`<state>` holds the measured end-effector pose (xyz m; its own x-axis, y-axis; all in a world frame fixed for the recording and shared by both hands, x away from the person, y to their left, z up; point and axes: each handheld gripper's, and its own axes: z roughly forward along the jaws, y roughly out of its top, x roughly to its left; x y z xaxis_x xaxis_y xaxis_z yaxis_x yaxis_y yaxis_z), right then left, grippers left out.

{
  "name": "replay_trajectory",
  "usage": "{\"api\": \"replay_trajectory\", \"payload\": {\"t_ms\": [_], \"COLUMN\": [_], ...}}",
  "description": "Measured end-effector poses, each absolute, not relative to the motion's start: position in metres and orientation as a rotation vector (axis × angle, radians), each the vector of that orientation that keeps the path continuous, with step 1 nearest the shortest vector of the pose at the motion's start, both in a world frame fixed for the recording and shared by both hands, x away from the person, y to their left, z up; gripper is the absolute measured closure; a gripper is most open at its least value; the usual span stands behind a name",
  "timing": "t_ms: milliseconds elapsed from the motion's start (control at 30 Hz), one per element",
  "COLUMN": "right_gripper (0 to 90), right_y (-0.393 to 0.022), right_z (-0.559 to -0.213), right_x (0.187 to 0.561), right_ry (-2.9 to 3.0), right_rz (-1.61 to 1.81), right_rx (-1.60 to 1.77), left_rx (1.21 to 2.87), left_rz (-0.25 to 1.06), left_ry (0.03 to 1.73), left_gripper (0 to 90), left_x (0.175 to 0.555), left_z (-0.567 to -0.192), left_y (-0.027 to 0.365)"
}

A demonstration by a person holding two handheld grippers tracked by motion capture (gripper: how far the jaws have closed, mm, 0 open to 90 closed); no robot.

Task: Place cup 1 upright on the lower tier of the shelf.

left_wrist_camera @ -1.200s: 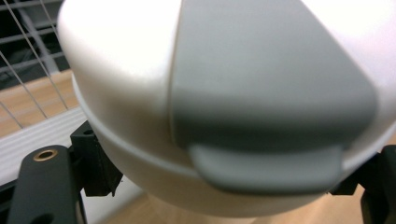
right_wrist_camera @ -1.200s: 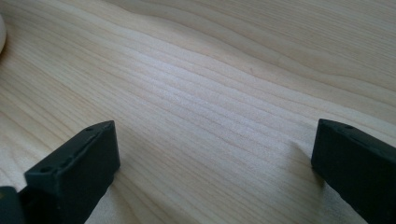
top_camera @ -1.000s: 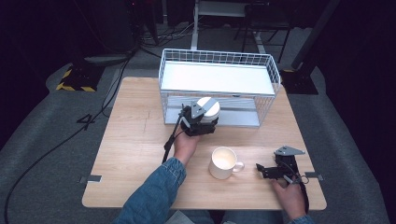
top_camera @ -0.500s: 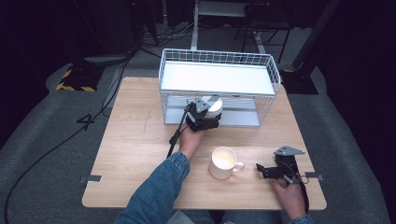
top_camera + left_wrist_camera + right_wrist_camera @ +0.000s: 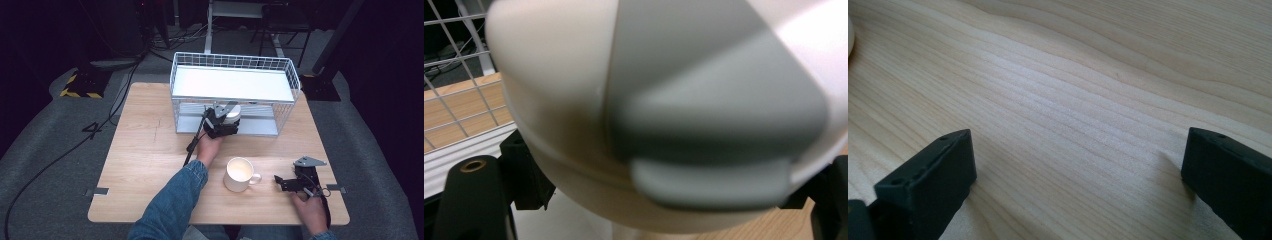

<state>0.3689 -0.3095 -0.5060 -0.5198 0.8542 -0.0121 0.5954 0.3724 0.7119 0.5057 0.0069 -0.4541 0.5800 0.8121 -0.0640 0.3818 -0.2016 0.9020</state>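
Grips, with the left gripper (image 5: 223,121), a white rounded container (image 5: 231,111) topped by a grey lid, jaws closed tight on either side of its body. Sits now a little farther right and slightly lower than a second ago, right at the open front of the white wire rack (image 5: 174,90) and level with its lower shelf (image 5: 260,126). Suggests a placing move nearly done: container likely bound for that lower shelf, not yet let go. Shows up close, in the left gripper view, as a smooth matte shell (image 5: 559,90) with a darker grey inset panel and a small flat tab at its edge, black jaws flanking it below. Rests unmoved at the near right corner of the table (image 5: 150,150), the right gripper (image 5: 281,183), jaws wide apart with nothing between them, only pale, finely grained wood (image 5: 1073,100). Leaves a glossy cream ceramic mug (image 5: 240,174), handle toward the right gripper, standing upright between the two hands, apart from both. Pairs thin white wire mesh walls with flat, pale shelf panels on the rack.
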Motion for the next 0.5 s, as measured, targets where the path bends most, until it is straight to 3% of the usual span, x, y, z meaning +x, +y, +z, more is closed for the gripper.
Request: {"api": "replay_trajectory", "payload": {"t_ms": [500], "right_gripper": [1.1], "right_y": [-0.31], "right_z": [-0.506], "right_x": [0.369], "right_ry": [2.259], "right_rz": [0.936], "right_rx": [1.262], "left_rx": [1.798], "left_rz": [0.552], "left_ry": [1.005], "left_gripper": [18.9], "left_x": [0.524], "left_z": [-0.46], "left_y": [0.004]}}
